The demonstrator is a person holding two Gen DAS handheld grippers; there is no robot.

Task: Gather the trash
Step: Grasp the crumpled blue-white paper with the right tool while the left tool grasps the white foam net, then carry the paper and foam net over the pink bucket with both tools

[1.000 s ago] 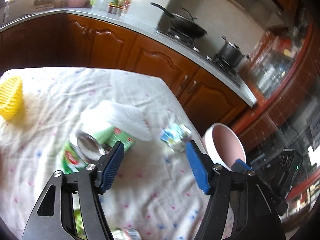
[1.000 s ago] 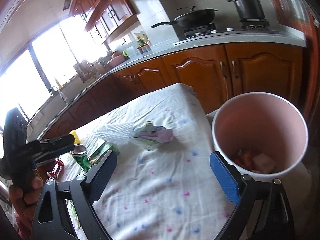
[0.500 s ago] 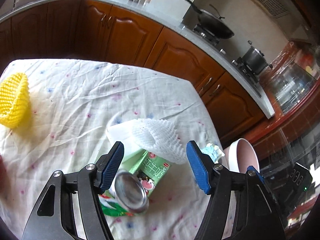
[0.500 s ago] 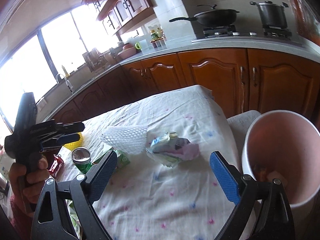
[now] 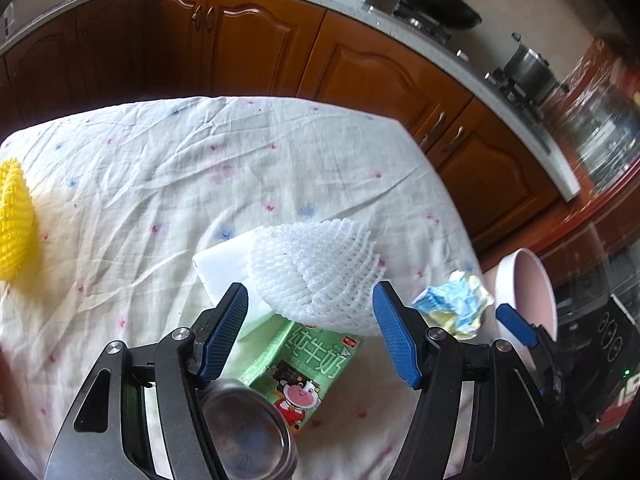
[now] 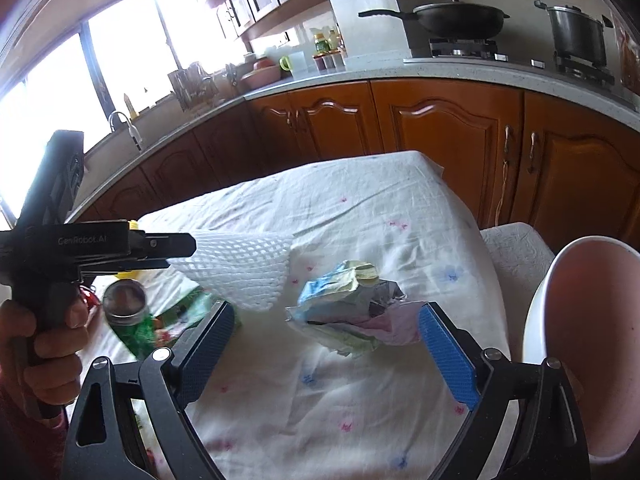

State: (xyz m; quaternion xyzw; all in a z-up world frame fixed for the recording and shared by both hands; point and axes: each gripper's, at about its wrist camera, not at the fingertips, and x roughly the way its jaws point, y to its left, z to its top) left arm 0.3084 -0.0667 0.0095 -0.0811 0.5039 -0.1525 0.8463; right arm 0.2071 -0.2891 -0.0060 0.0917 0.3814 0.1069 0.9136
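Both grippers spread | left gripper (image 5: 310, 334) above foam net (image 5: 316, 268) | right gripper (image 6: 326, 350) facing wrapper (image 6: 352, 312)

Kitchen fixtures: brown wooden cabinets (image 6: 448, 128) under a pale speckled counter (image 6: 460, 70). Gas stove (image 6: 464, 46) bearing a black wok (image 6: 456, 14); steel pot (image 6: 576, 34) on the adjacent burner. Condiment bottles (image 6: 328, 50), green mug (image 6: 285, 63), sink faucet (image 6: 118, 118) below a bright window (image 6: 120, 48).
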